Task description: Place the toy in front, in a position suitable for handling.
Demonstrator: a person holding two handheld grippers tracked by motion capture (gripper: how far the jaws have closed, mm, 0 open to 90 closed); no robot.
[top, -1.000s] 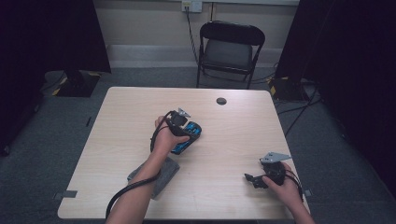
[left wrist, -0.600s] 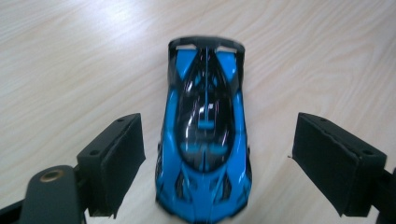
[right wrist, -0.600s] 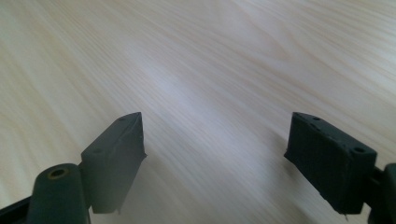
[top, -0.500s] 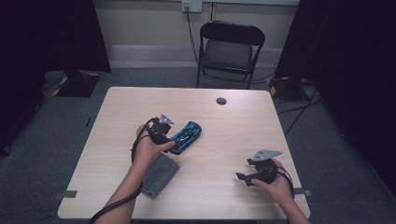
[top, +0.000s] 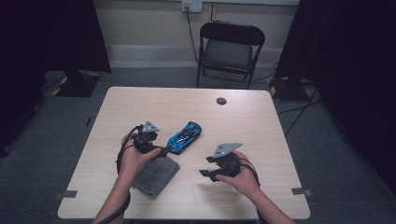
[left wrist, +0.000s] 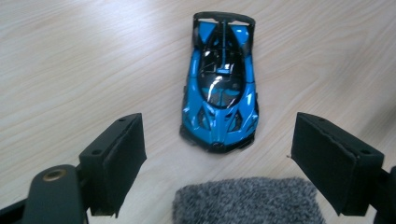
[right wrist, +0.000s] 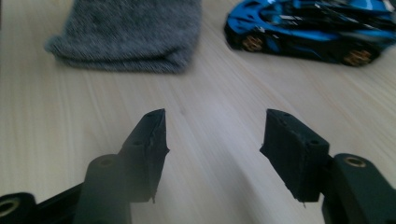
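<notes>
The glossy blue and black toy sports car (top: 185,137) lies free near the middle of the pale wooden counter (top: 261,121), angled, just beyond a folded grey fuzzy cloth (top: 156,175). The left gripper view looks straight down on its black roof panels and rear wing, its nose close to the cloth's edge (left wrist: 247,203); the right gripper view instead catches its flank and gold wheels (right wrist: 317,32), slightly blurred. The left gripper (top: 167,150) points at the car with jaws wide open and empty. The right gripper (top: 205,166) hovers apart, its jaws having just been closing, part-open with nothing between them. A small black disc (top: 221,101) sits far back.
</notes>
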